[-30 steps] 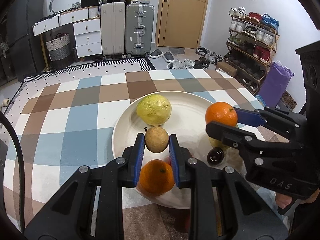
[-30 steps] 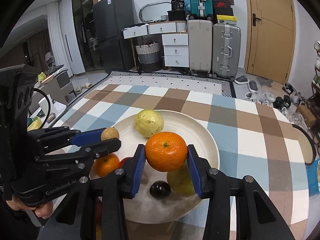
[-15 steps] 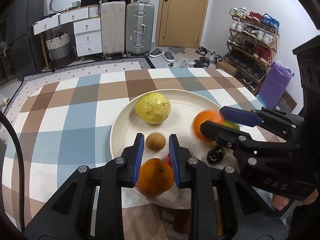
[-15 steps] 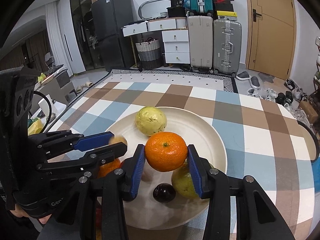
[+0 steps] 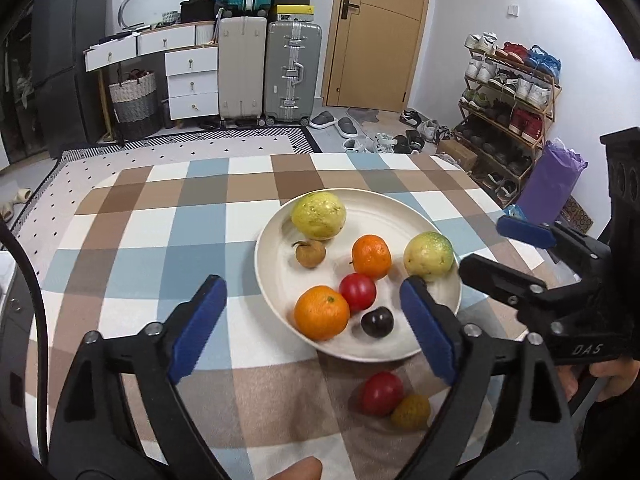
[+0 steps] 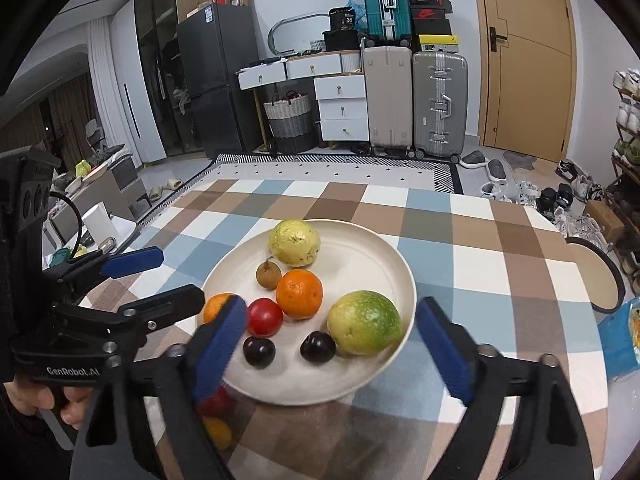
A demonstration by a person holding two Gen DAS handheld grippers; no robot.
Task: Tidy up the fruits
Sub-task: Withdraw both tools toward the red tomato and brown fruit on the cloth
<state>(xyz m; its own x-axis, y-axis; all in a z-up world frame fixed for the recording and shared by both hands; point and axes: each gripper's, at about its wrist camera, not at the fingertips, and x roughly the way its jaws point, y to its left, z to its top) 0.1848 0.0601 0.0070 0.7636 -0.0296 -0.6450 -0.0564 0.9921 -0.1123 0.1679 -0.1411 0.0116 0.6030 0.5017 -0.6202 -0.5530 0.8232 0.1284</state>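
A cream plate [image 5: 400,216] [image 6: 368,248] on the checked tablecloth holds several fruits: a yellow guava [image 5: 318,215] [image 6: 294,242], a small brown fruit [image 5: 310,253] [image 6: 268,275], an orange [image 5: 371,256] [image 6: 299,293], a second orange [image 5: 321,312] [image 6: 214,307], a red fruit [image 5: 358,291] [image 6: 264,317], a green-yellow guava [image 5: 428,256] [image 6: 363,322] and dark plums [image 5: 377,322] [image 6: 318,346]. My left gripper [image 5: 314,328] is open and empty at the plate's near left. My right gripper [image 6: 334,350] is open and empty over the plate's near edge.
A red fruit [image 5: 382,393] [image 6: 214,402] and a small yellow-brown fruit [image 5: 411,411] [image 6: 217,432] lie on the cloth just in front of the plate. A blue packet [image 6: 620,334] sits at the table's right edge. Suitcases and drawers stand beyond the table.
Both grippers have opened and pulled back. The small brown fruit left my left gripper and the orange left my right gripper; both now lie on the plate.
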